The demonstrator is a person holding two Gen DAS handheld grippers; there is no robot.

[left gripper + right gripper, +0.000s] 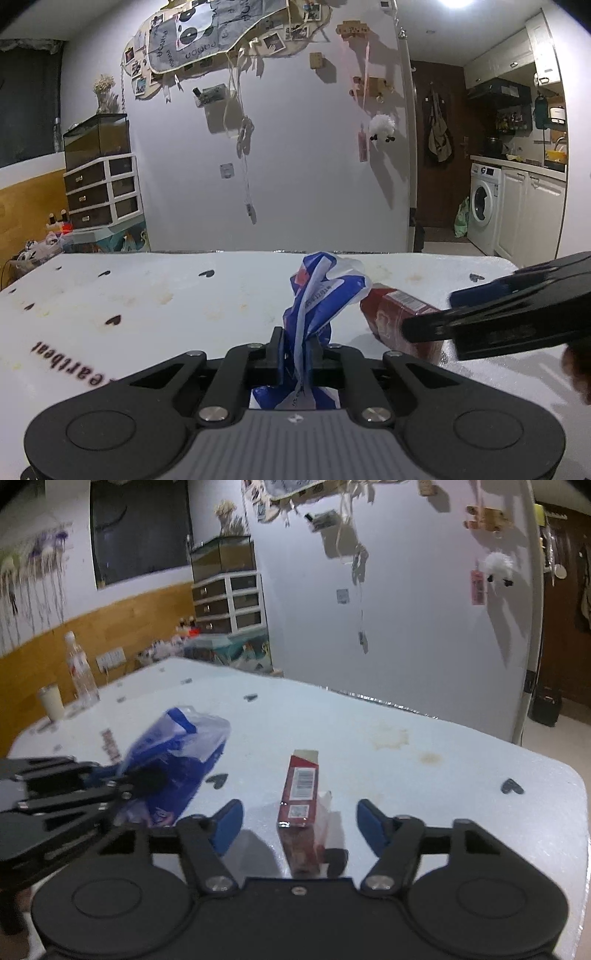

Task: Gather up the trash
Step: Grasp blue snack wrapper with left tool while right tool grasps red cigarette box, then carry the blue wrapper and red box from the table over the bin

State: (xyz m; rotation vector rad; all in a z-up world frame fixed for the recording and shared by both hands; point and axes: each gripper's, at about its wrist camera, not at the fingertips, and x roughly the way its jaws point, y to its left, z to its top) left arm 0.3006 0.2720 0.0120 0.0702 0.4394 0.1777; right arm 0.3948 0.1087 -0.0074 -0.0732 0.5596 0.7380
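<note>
Low in the middle, the left gripper [295,354] pinched the blue bag [317,295] to hold it up for trash; the right gripper [299,819] stood open around the red box [299,794], ready to grab.

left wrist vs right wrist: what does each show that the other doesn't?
Left wrist only: white front-loading washing machine beyond the doorway.
Right wrist only: clear plastic bottle and white cup at the white table's far corner.
Both: blue-and-white plastic bag pinched in the left hand-held gripper, red carton, right hand-held gripper open around it.
</note>
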